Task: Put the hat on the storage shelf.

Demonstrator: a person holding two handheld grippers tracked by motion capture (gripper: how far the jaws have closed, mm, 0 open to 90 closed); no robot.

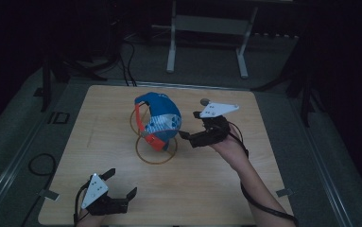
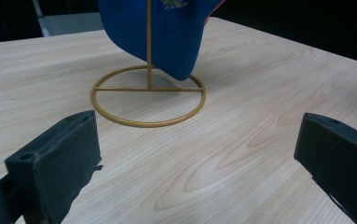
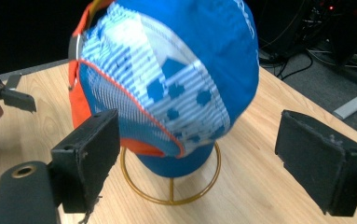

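Observation:
A blue cap [image 1: 159, 118] with a white patterned panel and orange trim hangs on a gold wire stand [image 1: 156, 153] at the middle of the wooden table. My right gripper [image 1: 190, 128] sits just right of the cap, open, its jaws pointing at the fabric without touching it. In the right gripper view the cap [image 3: 176, 70] rises between and beyond the wide-set jaws of the right gripper [image 3: 199, 142], above the stand's ring [image 3: 171, 196]. My left gripper [image 1: 122, 182] rests open near the table's front left edge; its view shows the stand ring [image 2: 148, 95] and the cap's lower edge [image 2: 167, 32] ahead.
The wooden table [image 1: 216, 189] has bare surface in front of and around the stand. Behind it on the dark floor stands a white metal frame [image 1: 207, 28]. Cables [image 1: 41, 163] lie on the floor at the left. Tape marks [image 1: 285, 192] sit by the table's corners.

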